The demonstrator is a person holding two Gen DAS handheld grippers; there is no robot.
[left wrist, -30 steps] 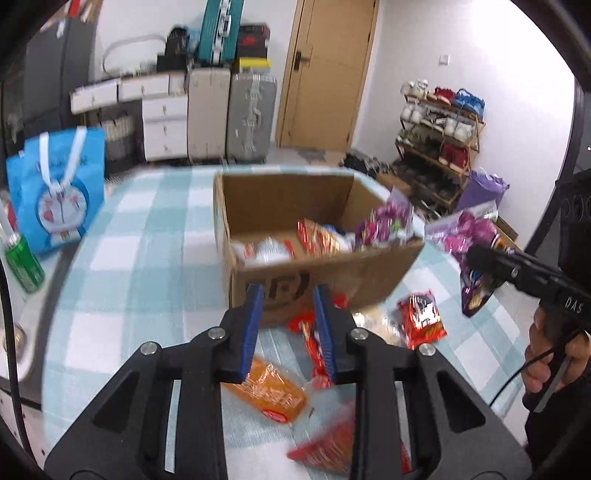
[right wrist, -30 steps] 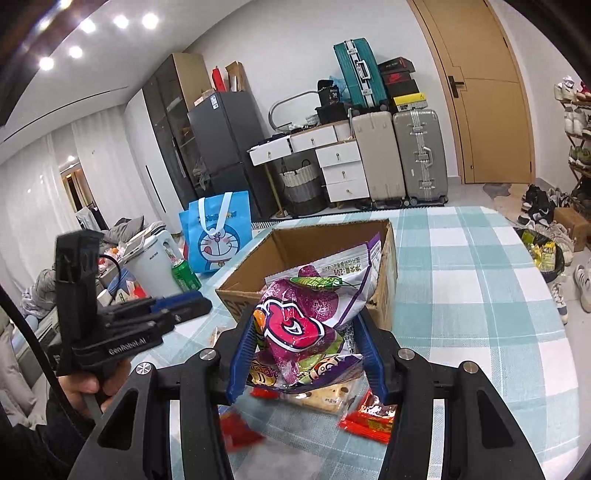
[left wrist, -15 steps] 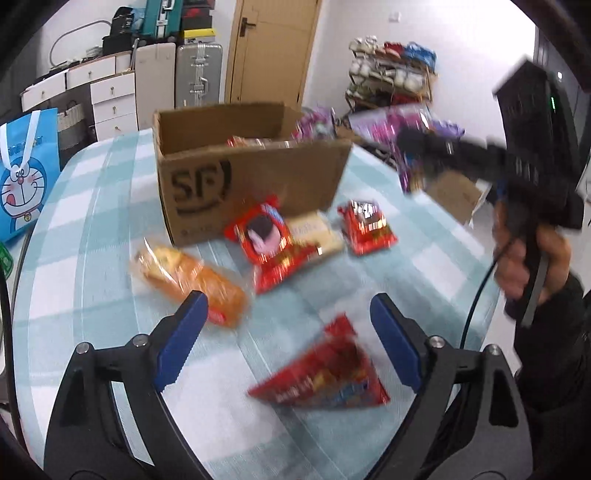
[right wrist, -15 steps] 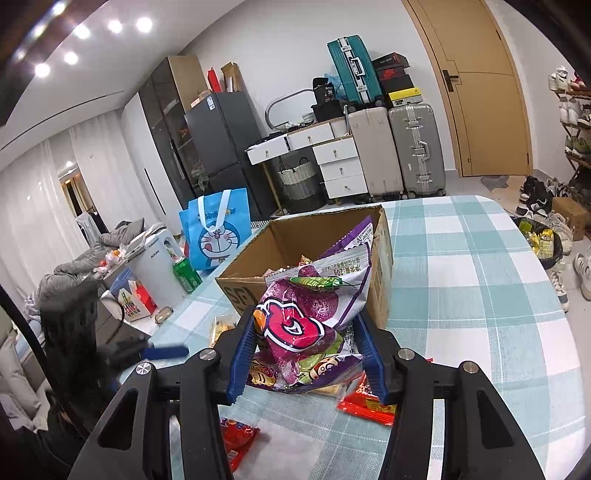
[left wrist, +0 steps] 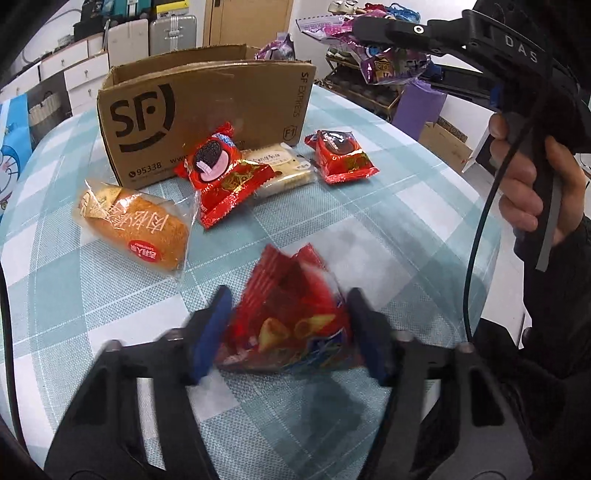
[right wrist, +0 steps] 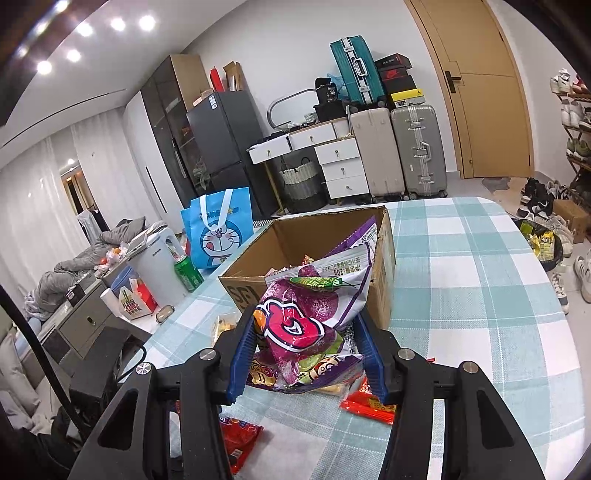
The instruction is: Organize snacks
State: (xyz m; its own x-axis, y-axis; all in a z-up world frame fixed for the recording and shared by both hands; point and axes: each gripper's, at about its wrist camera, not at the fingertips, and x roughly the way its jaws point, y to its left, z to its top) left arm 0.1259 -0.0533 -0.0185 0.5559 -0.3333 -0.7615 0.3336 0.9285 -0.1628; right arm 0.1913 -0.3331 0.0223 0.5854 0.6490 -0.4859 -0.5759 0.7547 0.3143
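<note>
A red snack bag [left wrist: 291, 321] lies on the checked tablecloth [left wrist: 406, 221] between the blue pads of my left gripper [left wrist: 288, 332]. Its jaws are closing, and both pads meet the bag's bunched sides. My right gripper [right wrist: 304, 332] is shut on a purple snack bag [right wrist: 295, 325], held above the table in front of the open cardboard box [right wrist: 384, 258]. In the left wrist view that gripper [left wrist: 388, 27] and purple bag [left wrist: 391, 62] hang at the upper right. Before the box [left wrist: 207, 110] lie an orange bread packet [left wrist: 136, 225], a red biscuit packet [left wrist: 218, 173], a pale cake packet [left wrist: 280, 166] and a small red packet [left wrist: 340, 151].
A person's hand [left wrist: 532, 184] grips the right gripper's handle, with a cable hanging from it. A blue cartoon bag [right wrist: 218, 229], a green can [right wrist: 188, 273] and a white kettle [right wrist: 155, 258] stand off the table's left edge. Suitcases and drawers line the far wall.
My left gripper went from shut to wide open, dropped toward the red snack bag, and has now closed in around it. The right gripper and purple bag stayed put.
</note>
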